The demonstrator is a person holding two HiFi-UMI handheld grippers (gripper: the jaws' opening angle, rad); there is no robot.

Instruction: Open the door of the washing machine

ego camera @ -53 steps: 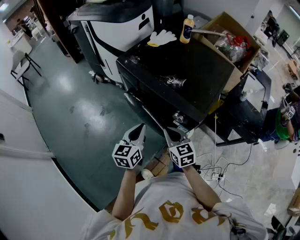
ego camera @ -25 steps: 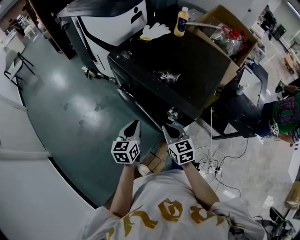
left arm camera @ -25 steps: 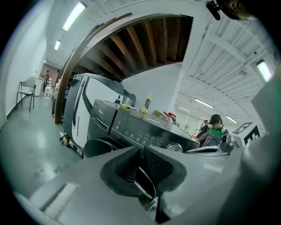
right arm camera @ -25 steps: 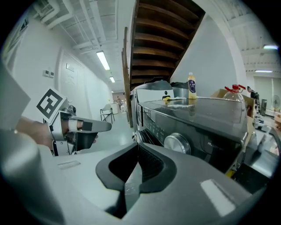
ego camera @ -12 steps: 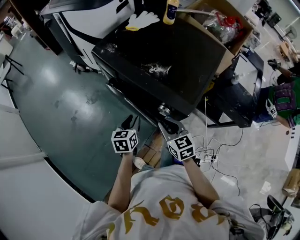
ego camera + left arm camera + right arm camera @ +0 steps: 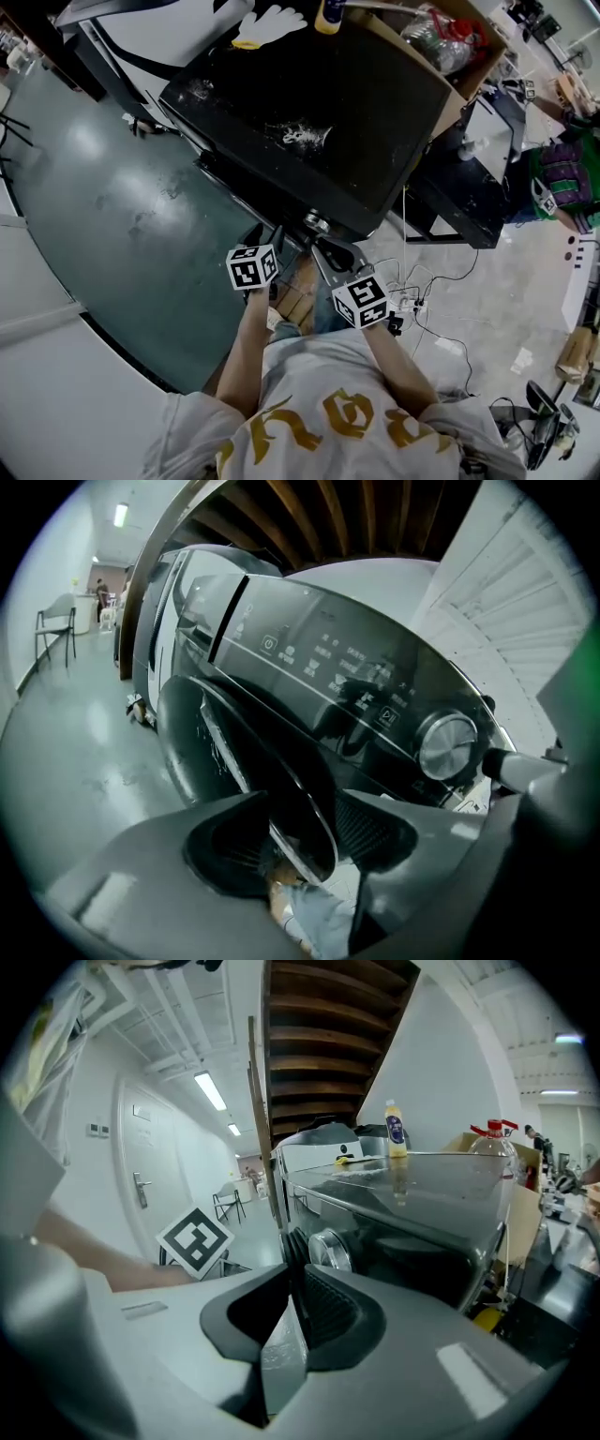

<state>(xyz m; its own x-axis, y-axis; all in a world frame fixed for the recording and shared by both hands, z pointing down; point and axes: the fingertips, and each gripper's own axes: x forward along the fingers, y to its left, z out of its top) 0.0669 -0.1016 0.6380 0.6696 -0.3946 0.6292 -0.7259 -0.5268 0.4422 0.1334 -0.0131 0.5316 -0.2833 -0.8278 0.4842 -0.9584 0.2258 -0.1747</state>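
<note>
The left tongs (image 6: 302, 810), spread, straddled the rim of the door (image 6: 277, 761); the right tongs (image 6: 292, 1283), pressed together, pointed at the dial (image 6: 330, 1252).

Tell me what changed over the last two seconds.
Both grippers moved forward to the washing machine's front. The left gripper's jaws now straddle the door's edge; the right gripper came up near the knob, jaws together. The door has not visibly opened; the bottle stays on top.

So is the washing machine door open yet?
Cannot tell. The door sits between the left gripper's spread jaws, but no view shows a clear gap between it and the washing machine.
</note>
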